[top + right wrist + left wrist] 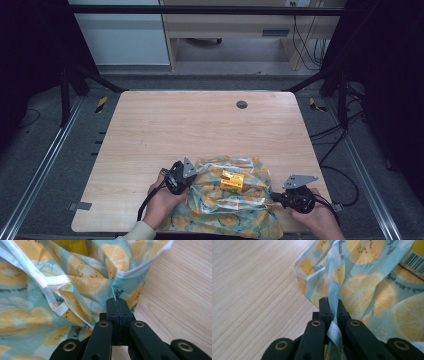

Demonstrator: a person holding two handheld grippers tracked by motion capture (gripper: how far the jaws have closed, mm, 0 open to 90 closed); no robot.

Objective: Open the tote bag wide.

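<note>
A light-blue cloth printed with yellow citrus slices [227,200] lies crumpled at the table's near edge, and a small yellow box [232,181] rests on its middle. My left gripper [186,184] sits at the cloth's left side, shut on a fold of cloth [334,312] that runs up between the jaws. At the cloth's right edge, my right gripper [275,197] is shut on the cloth's hem [119,296]. A corner of the yellow box with a barcode [415,258] shows in the left gripper view, and the box's yellow side [71,245] peeks over the folds in the right gripper view.
The wooden table [200,125] stretches bare beyond the cloth, with a grey cable grommet [242,104] near its far edge. Black frame posts and cables stand at both sides. A hand holds each gripper at the near edge.
</note>
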